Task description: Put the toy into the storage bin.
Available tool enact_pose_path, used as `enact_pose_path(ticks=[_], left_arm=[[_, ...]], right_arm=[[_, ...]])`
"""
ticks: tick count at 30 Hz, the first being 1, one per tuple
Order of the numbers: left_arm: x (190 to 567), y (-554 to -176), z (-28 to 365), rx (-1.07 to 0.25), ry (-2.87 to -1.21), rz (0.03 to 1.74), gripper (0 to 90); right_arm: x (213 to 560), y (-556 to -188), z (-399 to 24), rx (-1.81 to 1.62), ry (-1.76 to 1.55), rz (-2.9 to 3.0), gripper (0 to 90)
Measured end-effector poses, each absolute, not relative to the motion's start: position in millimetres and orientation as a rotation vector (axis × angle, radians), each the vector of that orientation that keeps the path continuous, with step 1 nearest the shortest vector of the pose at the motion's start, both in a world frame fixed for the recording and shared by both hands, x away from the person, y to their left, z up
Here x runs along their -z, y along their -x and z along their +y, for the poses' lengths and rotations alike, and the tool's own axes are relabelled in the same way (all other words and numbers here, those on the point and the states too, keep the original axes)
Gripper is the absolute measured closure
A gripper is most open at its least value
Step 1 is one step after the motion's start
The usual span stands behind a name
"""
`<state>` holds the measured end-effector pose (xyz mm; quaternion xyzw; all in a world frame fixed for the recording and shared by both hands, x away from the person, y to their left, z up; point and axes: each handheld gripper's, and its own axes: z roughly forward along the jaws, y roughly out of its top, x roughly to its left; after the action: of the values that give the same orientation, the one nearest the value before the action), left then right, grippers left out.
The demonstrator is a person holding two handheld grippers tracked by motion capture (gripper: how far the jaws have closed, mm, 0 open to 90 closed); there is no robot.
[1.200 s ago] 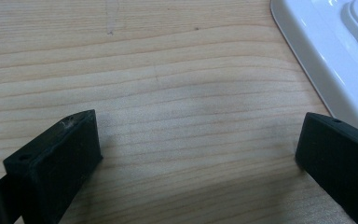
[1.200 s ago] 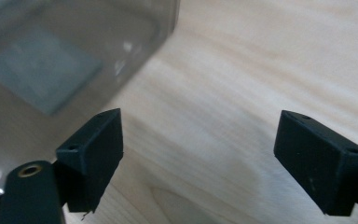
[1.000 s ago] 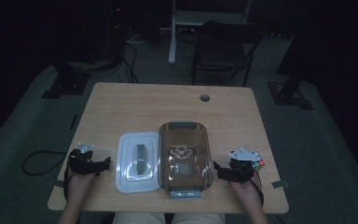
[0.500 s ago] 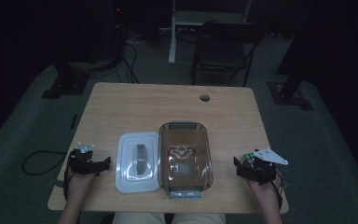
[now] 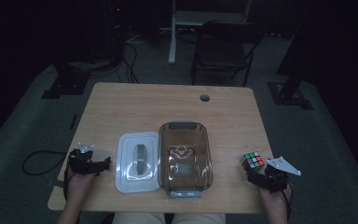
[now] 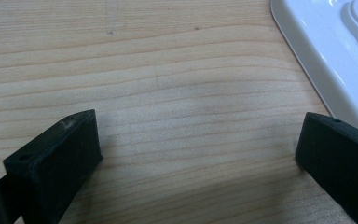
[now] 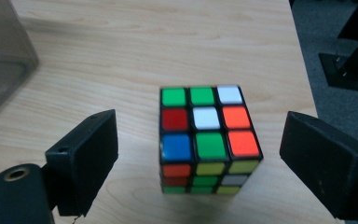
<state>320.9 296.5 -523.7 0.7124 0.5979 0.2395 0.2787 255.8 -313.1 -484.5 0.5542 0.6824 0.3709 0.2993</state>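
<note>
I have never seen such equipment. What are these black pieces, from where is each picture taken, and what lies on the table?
A person sits at a wooden table and holds a handheld gripper in each hand. The top picture looks down from above. The other two come from cameras riding on each gripper, so the black blocks are its own jaws. The left gripper rests open over bare wood, beside a white lid. The right gripper has just been opening; its jaws stand apart around a Rubik's cube, not touching it. A clear plastic container sits mid-table. Nothing is held.

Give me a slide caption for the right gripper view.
Open right gripper facing a cube on the table.
</note>
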Motion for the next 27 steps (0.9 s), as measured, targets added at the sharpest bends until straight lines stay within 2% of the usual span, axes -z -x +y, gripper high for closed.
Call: enact_pose_path(ticks=[11,22,24,27], left_arm=[[523.7,-320.9,296.5,-0.642,-1.912,1.604,0.6],[523.7,-320.9,296.5,-0.642,-1.912,1.604,0.6],[523.7,-320.9,296.5,-0.642,-1.912,1.604,0.6],[523.7,-320.9,296.5,-0.642,-1.912,1.604,0.6]], right_arm=[[516.9,-262.7,-324.2,-0.989,-1.577,1.868,11.8],[520.1,-268.2,-320.6,-0.929,-1.569,1.904,15.0],[521.1,-270.4,-319.8,-0.916,-1.573,1.925,20.8],[521.6,-270.3,-318.7,-0.902,-1.574,1.925,23.6]])
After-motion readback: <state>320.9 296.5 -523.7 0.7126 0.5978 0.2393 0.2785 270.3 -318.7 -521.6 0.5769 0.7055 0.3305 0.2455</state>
